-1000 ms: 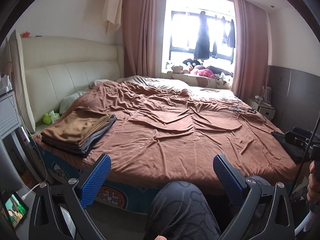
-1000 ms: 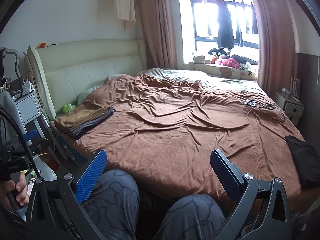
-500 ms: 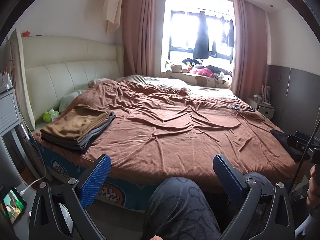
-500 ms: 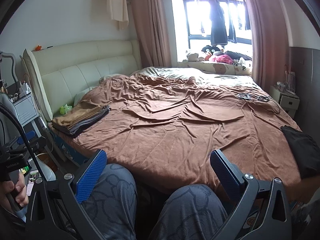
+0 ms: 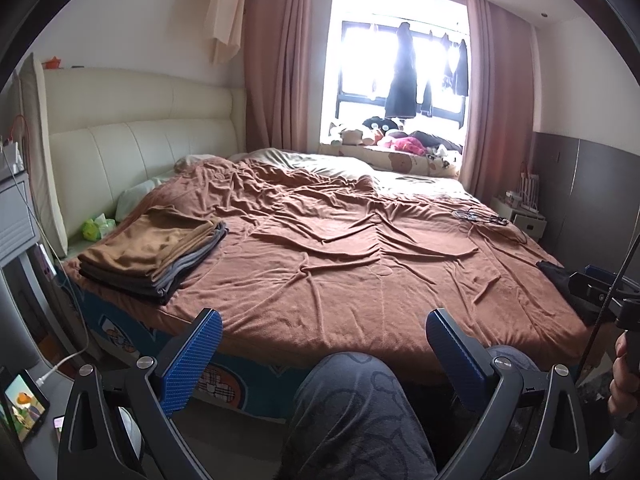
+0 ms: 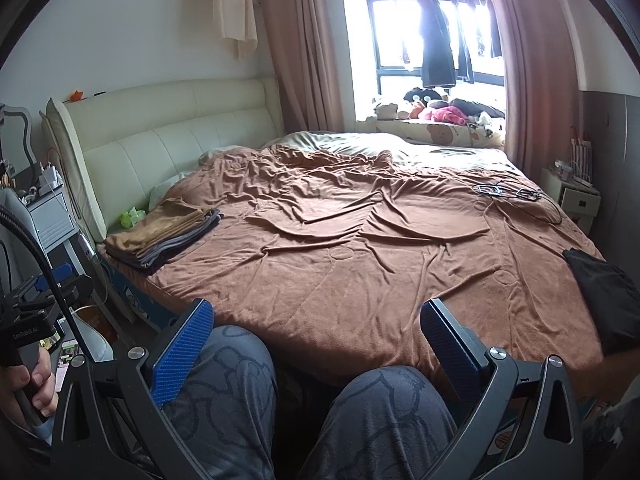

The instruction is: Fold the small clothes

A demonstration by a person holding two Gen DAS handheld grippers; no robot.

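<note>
Now | left gripper [image 5: 324,354] and right gripper [image 6: 316,342]: fingers apart, holding nothing, low before the bed [image 5: 360,272] | done: folded stack [image 5: 154,254] at bed's left edge | left, I judge: dark garment [image 6: 604,292] at right edge, unfolded

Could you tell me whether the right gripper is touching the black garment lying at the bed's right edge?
Apart. In the right wrist view, the right gripper hangs open over the knees, with brown blanket between it and the black garment.
</note>
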